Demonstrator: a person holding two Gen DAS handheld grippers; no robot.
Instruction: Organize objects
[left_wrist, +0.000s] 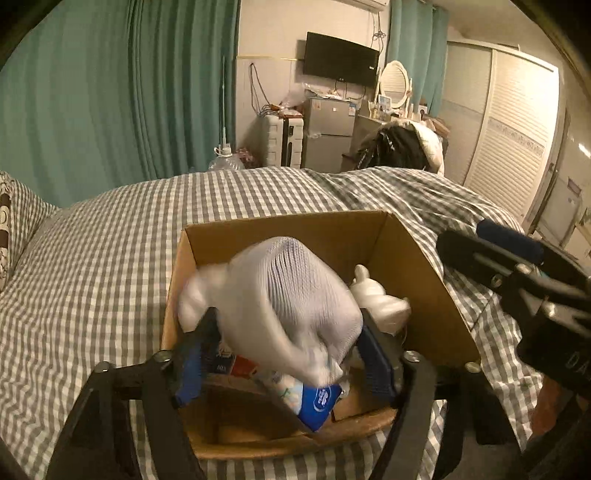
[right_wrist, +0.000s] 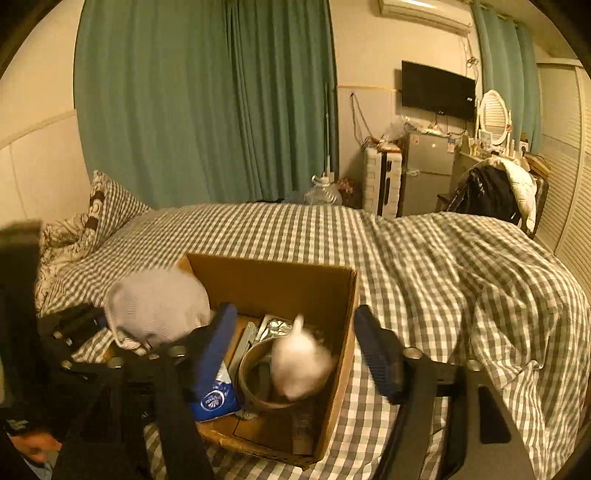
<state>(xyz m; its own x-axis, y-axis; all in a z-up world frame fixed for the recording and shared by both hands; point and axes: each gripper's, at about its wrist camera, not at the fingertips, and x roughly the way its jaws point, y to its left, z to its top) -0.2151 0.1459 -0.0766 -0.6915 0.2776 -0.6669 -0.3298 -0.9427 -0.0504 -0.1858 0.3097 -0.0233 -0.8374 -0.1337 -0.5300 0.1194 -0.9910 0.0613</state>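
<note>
Closest to our left camera we see the left gripper (left_wrist: 284, 347), and its blue fingers (left_wrist: 190, 373) are pressed on both sides of a pale knitted sock (left_wrist: 291, 295). The jaws stand rather wide, only as far as the bundled fabric allows, so we hold it firmly. We carry the sock above the cardboard box (left_wrist: 417, 266), near the box's left wall (in the right view it hangs partly over that wall), probably because we want to drop it inside with the other things.

Going to the right inside the box, a blue and white packet (right_wrist: 214, 400) leans at the near corner. Next to it stands a round container (right_wrist: 255, 373), and a white blurry object (right_wrist: 301, 365) lies over its rim; we cannot say what it is.

Further right, the right gripper (right_wrist: 295, 347) hovers over the box with jaws fully apart and nothing between them. One finger is above the box's inside and the other is outside its right wall. We judge it waits to steady the box or to take a next thing.

The box sits on the checked bedcover (right_wrist: 461, 277), which is soft, so it may tip.
</note>
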